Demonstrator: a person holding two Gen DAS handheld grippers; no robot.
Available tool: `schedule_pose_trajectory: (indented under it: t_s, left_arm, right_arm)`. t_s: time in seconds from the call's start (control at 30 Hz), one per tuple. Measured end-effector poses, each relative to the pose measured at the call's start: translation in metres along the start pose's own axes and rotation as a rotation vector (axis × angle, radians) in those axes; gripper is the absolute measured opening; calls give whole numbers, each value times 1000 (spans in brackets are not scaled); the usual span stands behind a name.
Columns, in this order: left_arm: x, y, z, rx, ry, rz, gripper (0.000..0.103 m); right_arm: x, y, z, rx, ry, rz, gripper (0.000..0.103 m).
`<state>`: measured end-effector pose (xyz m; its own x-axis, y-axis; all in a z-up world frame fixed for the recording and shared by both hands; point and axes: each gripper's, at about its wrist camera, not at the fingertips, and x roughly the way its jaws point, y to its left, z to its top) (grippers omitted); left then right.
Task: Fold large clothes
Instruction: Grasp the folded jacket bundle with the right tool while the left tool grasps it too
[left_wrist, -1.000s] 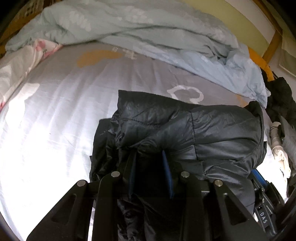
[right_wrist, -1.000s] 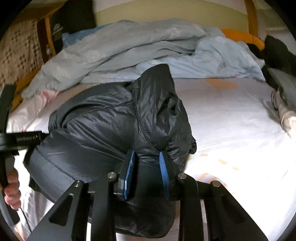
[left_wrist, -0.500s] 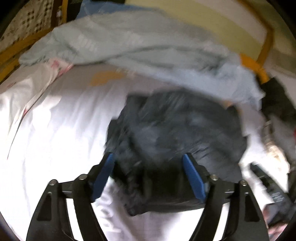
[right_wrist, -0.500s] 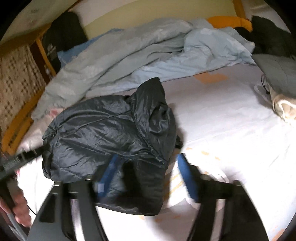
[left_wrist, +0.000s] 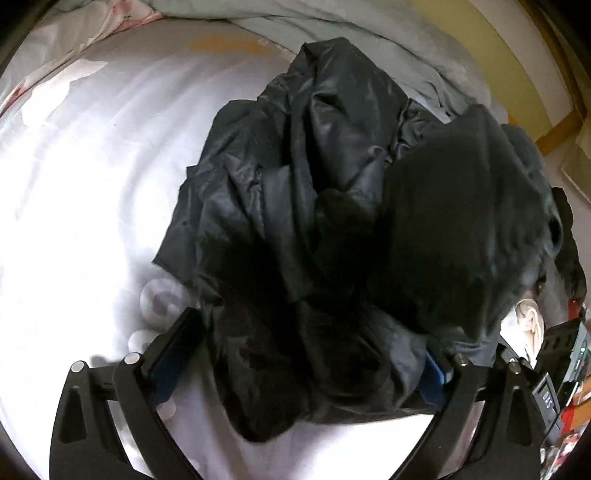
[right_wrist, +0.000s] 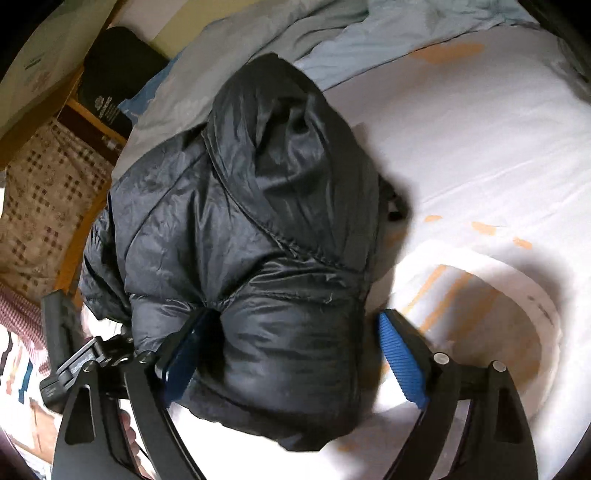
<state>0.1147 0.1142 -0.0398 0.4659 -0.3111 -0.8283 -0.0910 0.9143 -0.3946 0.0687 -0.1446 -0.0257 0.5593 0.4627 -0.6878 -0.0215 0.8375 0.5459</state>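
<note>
Left wrist view: the white bed sheet (left_wrist: 74, 192) fills the left side; at centre lies the black puffer jacket (left_wrist: 332, 206), bundled into a rumpled mound on the bed, with the pale blue duvet (left_wrist: 388, 33) heaped behind it against the yellow-green headboard (left_wrist: 524, 66). The left gripper (left_wrist: 303, 354) stands released, its blue-padded fingers (left_wrist: 173, 354) spread wide to either side of the jacket's near edge, fabric lying between them unpinched. Right wrist view: at far left a checked cloth (right_wrist: 40, 206) and a wooden bed frame (right_wrist: 74, 243); at centre the same jacket (right_wrist: 258, 236), its hood uppermost and pointing toward the duvet (right_wrist: 369, 40); to the right, the sheet (right_wrist: 480, 147) with orange printed marks. The right gripper (right_wrist: 295, 354) is likewise released, jaws wide apart, one pad (right_wrist: 402, 362) clear of the fabric and the other against the jacket's near fold.
</note>
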Motion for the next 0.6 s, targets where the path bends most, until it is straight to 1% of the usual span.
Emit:
schedule_pose_trajectory:
  t_s: [0.03, 0.07, 0.1, 0.13, 0.17, 0.2, 0.23, 0.27, 0.33, 0.4, 0.47, 0.6]
  left_arm:
    - [0, -3, -1, 10, -5, 2, 100]
    - [0, -5, -1, 16, -11, -8, 92]
    - [-1, -8, -2, 26, -8, -27, 78]
    - [-4, -13, -3, 40, 7, -44, 69]
    - [-8, -21, -4, 60, 12, -53, 55]
    - [-16, -29, -4, 92, -4, -38, 47]
    - [-22, -34, -5, 117, -26, -23, 44]
    - [-29, -40, -6, 140, -50, -18, 41]
    - [-41, -45, -7, 147, -88, -38, 39]
    - [-52, -46, -8, 151, -117, -67, 38]
    - [-61, -50, -12, 173, -144, -79, 38]
    - [-71, -58, -17, 195, -166, -105, 38]
  right_arm:
    - [2, 1, 0, -13, -1, -2, 89]
    - [4, 3, 0, -30, 1, -3, 83]
    - [5, 6, 0, -53, 5, -6, 77]
    - [5, 12, 0, -85, -4, -38, 71]
    - [5, 18, -1, -113, -14, -66, 65]
    - [3, 26, -2, -154, -35, -100, 61]
    - [0, 31, -2, -168, -51, -116, 54]
    - [-4, 35, -2, -171, -60, -123, 50]
    - [-13, 39, 0, -175, -75, -127, 47]
    - [-24, 43, 2, -185, -93, -129, 47]
    - [-36, 47, 3, -203, -103, -137, 47]
    - [-55, 62, 6, -269, -130, -192, 47]
